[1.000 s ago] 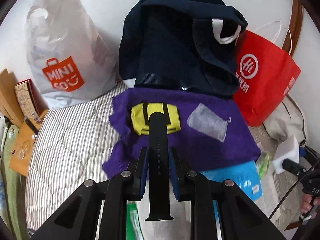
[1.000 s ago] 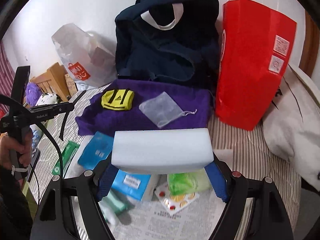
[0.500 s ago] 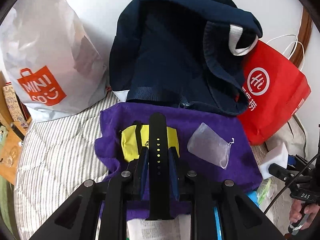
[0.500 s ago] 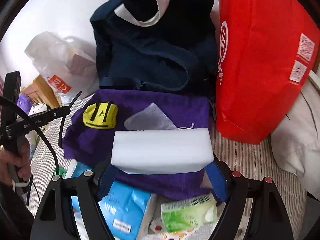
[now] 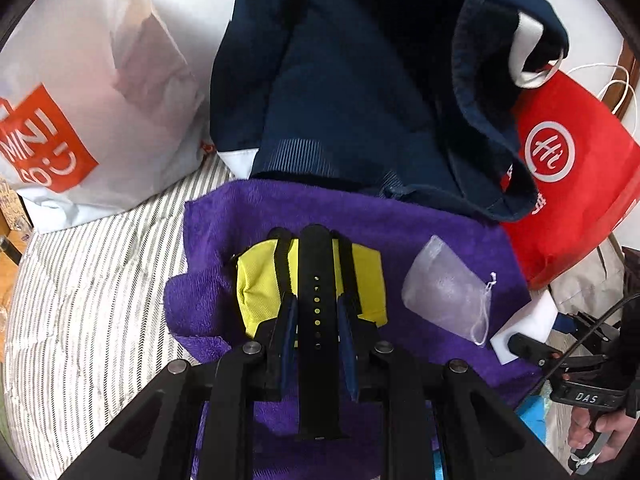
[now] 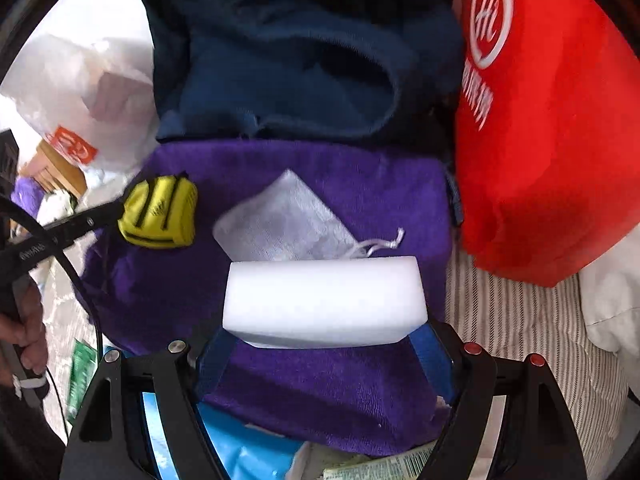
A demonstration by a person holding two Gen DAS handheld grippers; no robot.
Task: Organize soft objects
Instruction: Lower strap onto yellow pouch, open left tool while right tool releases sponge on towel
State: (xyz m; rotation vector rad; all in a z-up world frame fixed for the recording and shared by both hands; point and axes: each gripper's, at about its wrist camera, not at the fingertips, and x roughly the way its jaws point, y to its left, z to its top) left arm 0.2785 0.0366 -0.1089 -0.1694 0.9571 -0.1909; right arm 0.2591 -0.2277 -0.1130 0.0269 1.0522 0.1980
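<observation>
Partly done: yellow fabric pouch (image 5: 260, 284) and sheer drawstring bag (image 5: 444, 300) laid on purple towel (image 5: 400, 224); black perforated strap (image 5: 318, 320) pinched in left tongs (image 5: 316, 320) and white foam block (image 6: 324, 300) clamped in right tongs (image 6: 324, 344), both judged unplaced.

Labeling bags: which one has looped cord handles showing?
The red bag, right of the navy bag: white cord loops at its top. The white Miniso bag shows none.

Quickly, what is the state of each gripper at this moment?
Left gripper: closed on the black watch strap.
Right gripper: closed on the white foam block.
</observation>
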